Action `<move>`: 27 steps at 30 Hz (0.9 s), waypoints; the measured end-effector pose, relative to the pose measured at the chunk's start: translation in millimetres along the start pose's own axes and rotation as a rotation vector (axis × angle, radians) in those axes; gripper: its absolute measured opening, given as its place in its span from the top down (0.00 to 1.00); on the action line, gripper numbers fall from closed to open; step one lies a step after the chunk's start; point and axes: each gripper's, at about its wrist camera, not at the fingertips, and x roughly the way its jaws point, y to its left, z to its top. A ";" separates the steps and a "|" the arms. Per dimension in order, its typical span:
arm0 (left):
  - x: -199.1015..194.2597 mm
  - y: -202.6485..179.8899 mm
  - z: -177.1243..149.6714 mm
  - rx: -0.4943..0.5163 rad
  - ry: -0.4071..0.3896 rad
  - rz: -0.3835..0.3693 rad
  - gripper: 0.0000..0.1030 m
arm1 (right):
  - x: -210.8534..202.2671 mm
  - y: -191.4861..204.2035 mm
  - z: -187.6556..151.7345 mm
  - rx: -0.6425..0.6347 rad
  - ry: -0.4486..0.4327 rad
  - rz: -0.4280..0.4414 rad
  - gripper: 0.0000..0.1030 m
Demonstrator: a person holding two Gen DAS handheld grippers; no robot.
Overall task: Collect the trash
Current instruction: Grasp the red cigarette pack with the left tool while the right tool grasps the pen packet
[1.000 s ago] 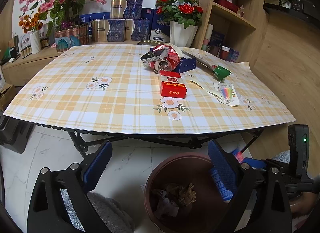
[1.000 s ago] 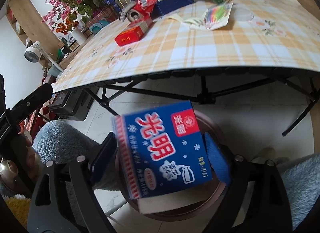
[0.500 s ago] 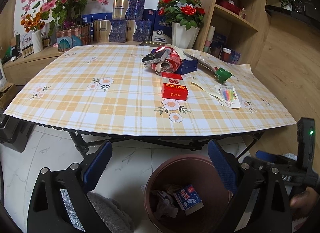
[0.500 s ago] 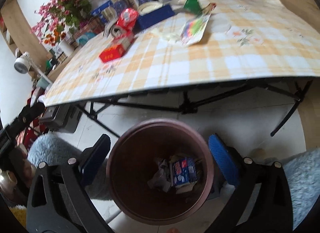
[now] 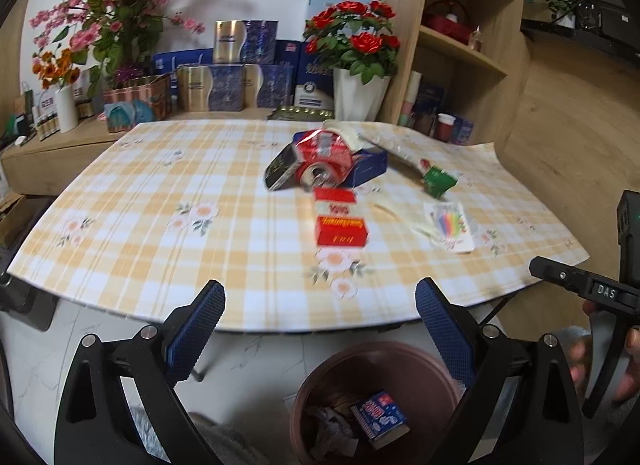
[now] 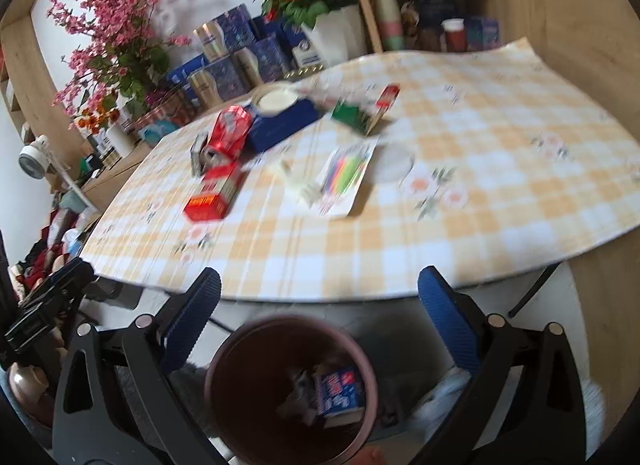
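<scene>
Both grippers, left (image 5: 318, 305) and right (image 6: 318, 297), gape empty above the round brown plastic bin (image 6: 224, 353), ready for table litter.

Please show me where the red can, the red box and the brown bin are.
red can (image 6: 229, 130), right wrist view, on its side wall.
red box (image 5: 341, 230), left wrist view, front face.
brown bin (image 6: 240, 349), right wrist view, rim.

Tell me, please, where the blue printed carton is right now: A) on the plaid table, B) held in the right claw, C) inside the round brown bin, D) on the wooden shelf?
C: the blue printed carton lies on crumpled scraps inside the round brown bin, while the right claw is open and empty.
</scene>
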 end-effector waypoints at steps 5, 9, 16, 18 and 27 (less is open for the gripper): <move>15.2 -7.4 17.9 0.015 0.023 -0.049 0.09 | 4.4 -7.2 18.6 -0.020 -0.009 -0.046 0.06; 46.1 -12.8 29.5 0.005 0.087 -0.070 0.09 | 12.9 -12.5 25.2 -0.032 -0.010 -0.060 0.06; 118.4 -20.4 47.7 0.021 0.179 -0.019 0.09 | 41.5 -24.8 34.9 -0.031 0.068 -0.118 0.06; 137.3 -20.4 51.8 0.027 0.209 -0.007 0.11 | 47.2 -28.9 38.9 -0.030 0.066 -0.118 0.06; 193.4 -14.5 60.8 0.029 0.299 0.044 0.22 | 81.1 -39.9 57.2 0.066 0.125 0.025 0.42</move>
